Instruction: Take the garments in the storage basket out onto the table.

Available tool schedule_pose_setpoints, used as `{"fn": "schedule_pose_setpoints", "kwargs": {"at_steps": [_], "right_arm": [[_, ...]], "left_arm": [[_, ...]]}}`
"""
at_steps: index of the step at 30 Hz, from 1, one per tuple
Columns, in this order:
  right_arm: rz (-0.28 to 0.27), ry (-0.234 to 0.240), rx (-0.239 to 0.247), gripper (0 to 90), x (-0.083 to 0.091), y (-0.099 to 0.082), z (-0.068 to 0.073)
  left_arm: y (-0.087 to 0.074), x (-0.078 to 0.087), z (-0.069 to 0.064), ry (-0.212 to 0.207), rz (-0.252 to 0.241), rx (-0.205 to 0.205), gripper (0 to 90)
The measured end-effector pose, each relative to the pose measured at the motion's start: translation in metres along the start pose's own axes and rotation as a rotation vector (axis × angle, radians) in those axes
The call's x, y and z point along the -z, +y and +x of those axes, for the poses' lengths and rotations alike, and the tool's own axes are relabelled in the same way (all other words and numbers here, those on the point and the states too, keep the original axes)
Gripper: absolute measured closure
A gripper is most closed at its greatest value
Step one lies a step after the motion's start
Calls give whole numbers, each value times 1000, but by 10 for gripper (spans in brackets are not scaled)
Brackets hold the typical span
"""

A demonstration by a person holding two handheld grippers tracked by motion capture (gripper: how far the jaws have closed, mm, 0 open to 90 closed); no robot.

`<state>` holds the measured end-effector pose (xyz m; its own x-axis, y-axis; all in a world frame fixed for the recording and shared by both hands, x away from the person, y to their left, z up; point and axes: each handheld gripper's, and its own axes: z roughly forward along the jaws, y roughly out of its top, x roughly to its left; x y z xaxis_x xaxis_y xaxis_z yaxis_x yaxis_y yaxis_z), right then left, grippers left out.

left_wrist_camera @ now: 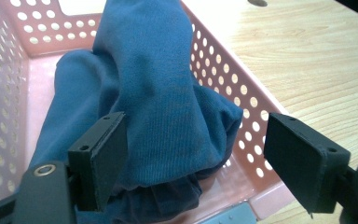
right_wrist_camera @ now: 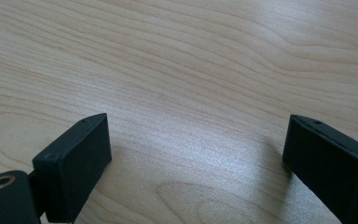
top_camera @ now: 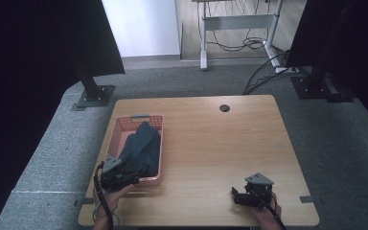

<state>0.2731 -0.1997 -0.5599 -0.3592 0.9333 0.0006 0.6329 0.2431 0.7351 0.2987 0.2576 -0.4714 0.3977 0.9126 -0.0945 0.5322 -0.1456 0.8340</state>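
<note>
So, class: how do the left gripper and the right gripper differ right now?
The left gripper has its open jaws around blue cloth in the pink basket; the right gripper has bare wooden table between its jaws. Both are open.

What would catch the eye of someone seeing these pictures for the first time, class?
First, the dark blue cloth heaped in the pink perforated basket at the table's left side, the one patch of colour on the pale wood. Next, the left tongs, jaws wide open at the basket's near end, one jaw beside the cloth and the other outside the basket wall. The right tongs rest open on bare wood near the front edge.
</note>
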Motion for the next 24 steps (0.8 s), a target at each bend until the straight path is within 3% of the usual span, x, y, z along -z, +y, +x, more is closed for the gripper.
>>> {"fn": "schedule_pose_setpoints", "kwargs": {"at_steps": [15,24], "right_arm": [[0,-1,0,74,0,0,0],[0,0,1,74,0,0,1]], "left_arm": [[17,-8,-1,8,9,-17,223],[21,-18,1,1,19,1,230]]}}
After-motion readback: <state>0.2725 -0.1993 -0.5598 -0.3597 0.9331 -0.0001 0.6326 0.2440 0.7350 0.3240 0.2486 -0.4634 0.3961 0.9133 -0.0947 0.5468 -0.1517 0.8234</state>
